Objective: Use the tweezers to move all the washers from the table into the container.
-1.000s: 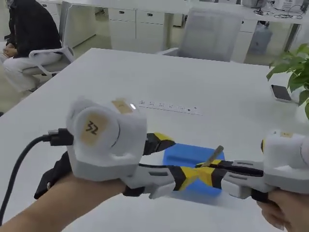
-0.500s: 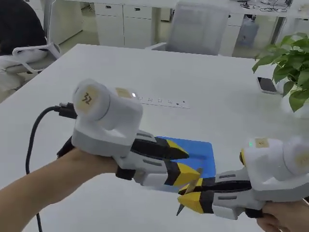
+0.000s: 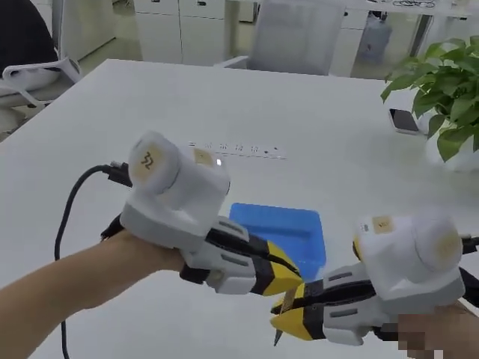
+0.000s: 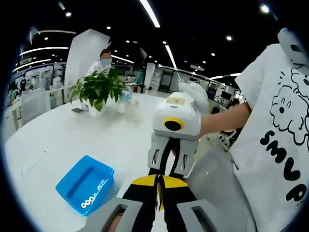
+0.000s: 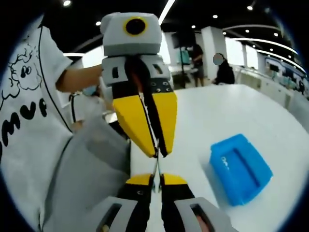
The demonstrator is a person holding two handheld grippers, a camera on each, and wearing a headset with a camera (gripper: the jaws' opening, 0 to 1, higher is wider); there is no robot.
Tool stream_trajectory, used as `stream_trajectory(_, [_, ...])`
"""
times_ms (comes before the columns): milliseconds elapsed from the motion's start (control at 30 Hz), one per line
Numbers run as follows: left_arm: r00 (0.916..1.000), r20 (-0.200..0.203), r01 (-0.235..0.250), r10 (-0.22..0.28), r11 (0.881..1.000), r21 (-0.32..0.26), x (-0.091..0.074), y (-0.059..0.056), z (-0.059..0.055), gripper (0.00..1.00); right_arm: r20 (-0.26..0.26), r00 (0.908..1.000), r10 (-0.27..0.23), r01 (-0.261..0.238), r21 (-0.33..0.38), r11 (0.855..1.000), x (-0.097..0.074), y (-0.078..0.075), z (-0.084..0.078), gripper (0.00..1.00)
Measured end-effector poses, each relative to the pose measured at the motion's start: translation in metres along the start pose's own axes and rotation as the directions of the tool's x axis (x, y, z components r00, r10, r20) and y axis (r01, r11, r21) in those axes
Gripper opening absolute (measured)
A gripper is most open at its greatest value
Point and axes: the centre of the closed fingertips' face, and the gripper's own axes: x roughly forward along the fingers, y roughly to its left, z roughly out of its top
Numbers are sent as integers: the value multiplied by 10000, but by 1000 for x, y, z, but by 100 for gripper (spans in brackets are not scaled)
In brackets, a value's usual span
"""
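Tweezers (image 3: pixel 290 298) clamped in right gripper (image 3: pixel 278 323), lower centre, long axis tipped downward. Left gripper (image 3: pixel 298 275) closed, just above. Container (image 3: pixel 269 209) above, nearer left gripper.

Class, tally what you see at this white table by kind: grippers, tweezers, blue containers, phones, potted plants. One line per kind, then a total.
Grippers: 2, the left gripper and the right gripper
Tweezers: 1, held in the right gripper's fingers
Blue container: 1
Phone: 1
Potted plant: 1
Total: 6
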Motion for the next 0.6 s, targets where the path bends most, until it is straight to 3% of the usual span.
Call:
stream_trajectory(100, [9998,-215,30,-18,9983,574,3,0,-5,0,-220,9996,-180,177,-171,9997,1,-4,-6,3])
stream_trajectory(200, [9975,-699,8,79,9924,1234,5,5,-14,0,-618,9976,-307,286,-356,9990,2,-10,-16,4])
stream_trajectory(300, [9932,-1121,-123,301,9877,1560,9,9,-24,0,-1429,9877,-631,490,-1001,9938,2,-20,-29,4])
stream_trajectory(400, [9870,-1456,-385,682,9795,1978,12,17,-34,0,-1901,9774,-928,650,-1473,9870,4,-29,-37,4])
stream_trajectory(600, [9757,-1908,-623,1075,9715,2287,20,32,-54,0,-2265,9651,-1314,950,-1645,9818,12,-46,-50,4])
